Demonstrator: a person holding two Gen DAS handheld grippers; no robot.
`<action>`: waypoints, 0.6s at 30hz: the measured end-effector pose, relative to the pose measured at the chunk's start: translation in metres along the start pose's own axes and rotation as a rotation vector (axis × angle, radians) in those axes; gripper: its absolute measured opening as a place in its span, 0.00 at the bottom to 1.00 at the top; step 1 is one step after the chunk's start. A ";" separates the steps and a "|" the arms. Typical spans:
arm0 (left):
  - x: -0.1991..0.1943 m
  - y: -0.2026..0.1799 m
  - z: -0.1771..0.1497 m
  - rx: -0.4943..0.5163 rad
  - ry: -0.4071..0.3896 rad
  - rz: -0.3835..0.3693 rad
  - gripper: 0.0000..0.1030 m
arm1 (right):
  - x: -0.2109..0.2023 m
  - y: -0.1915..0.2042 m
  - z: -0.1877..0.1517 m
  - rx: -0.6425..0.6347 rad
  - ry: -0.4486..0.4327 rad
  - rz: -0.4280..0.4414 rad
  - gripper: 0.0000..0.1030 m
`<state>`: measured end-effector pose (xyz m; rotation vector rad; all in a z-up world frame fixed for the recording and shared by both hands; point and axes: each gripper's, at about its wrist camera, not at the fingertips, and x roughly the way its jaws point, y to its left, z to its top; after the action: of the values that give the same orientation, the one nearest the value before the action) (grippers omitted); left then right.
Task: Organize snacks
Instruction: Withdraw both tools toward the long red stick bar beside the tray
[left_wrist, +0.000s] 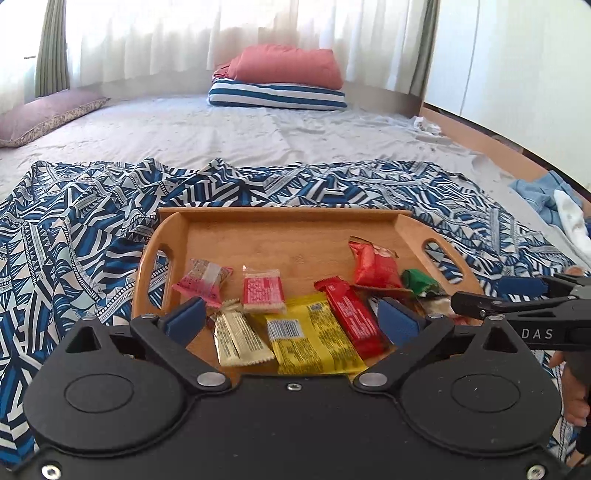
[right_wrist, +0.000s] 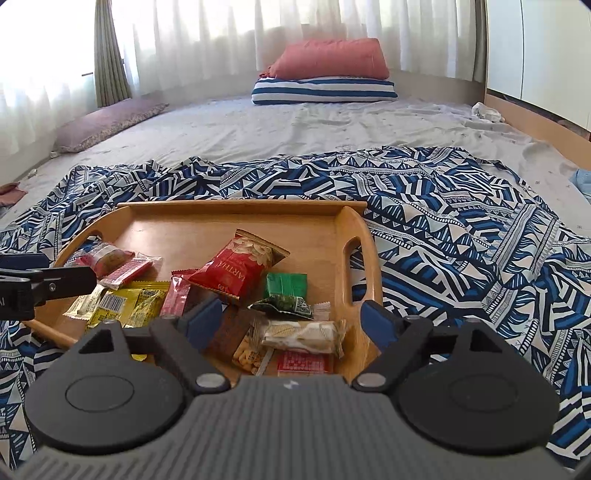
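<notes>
Left hand-held gripper (left_wrist: 291, 317) & right hand-held gripper (right_wrist: 291, 325) both spread wide, nothing btwn the pads, hovering over the near edge of the wooden tray (right_wrist: 229, 210). Snacks lie just past the fingertips: yellow bar (left_wrist: 314, 339), red bar (left_wrist: 351, 314), red bag (right_wrist: 236, 269), green packet (right_wrist: 286, 286). Probably piled in the tray to keep them together. Tray sits on a patterned cloth (right_wrist: 461, 229) over the bed (right_wrist: 295, 125).

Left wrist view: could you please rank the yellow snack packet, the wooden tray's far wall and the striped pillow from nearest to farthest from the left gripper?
1. Yellow snack packet, between the fingers.
2. Wooden tray's far wall, mid-bed.
3. Striped pillow, by the curtains.
</notes>
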<state>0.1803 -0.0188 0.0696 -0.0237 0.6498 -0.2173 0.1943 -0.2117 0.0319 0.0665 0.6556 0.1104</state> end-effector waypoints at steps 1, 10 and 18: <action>-0.005 -0.002 -0.003 0.005 -0.004 -0.005 0.97 | -0.004 0.000 -0.002 -0.004 -0.005 0.000 0.90; -0.037 -0.020 -0.029 0.026 0.004 -0.046 0.98 | -0.038 -0.004 -0.027 -0.042 -0.055 0.013 1.00; -0.041 -0.041 -0.051 0.093 0.024 -0.047 0.98 | -0.055 -0.002 -0.054 -0.109 -0.060 0.007 1.00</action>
<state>0.1095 -0.0478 0.0569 0.0531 0.6633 -0.2938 0.1184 -0.2190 0.0221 -0.0323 0.5884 0.1504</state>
